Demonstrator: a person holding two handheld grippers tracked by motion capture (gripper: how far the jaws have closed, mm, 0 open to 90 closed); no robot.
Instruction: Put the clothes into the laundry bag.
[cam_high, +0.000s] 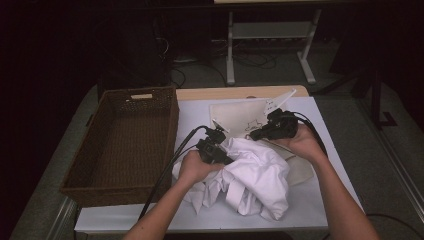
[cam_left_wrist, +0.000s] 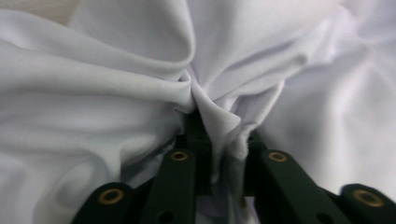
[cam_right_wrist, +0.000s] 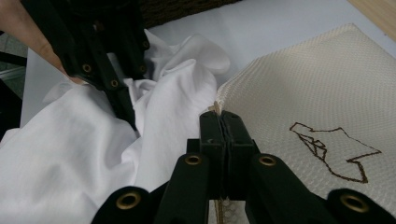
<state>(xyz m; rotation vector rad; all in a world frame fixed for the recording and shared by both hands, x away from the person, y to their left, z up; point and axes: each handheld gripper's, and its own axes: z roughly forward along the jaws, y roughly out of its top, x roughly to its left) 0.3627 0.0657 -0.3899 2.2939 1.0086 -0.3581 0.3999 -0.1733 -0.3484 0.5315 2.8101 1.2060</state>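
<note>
Left gripper (cam_left_wrist: 219, 140) pinches a fold of crumpled white cotton garment (cam_left_wrist: 116, 84) directly ahead. Right gripper (cam_right_wrist: 219, 119) clamps the cream mesh bag's (cam_right_wrist: 308, 93) edge. Beyond: brown wicker basket (cam_high: 125, 140). Risk: thin fold slipping free when lifted.

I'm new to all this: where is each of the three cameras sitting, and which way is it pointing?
High view: fixed above the person's side, looking forward and down on the table, basket, both forearms and both tongs.
Left gripper view: rides the left tongs, looking along black jaws shut on the white garment.
Right gripper view: rides the right tongs, jaws shut on the cream mesh bag edge; the other tongs show farther off.
Shared: all three show the white garment.
</note>
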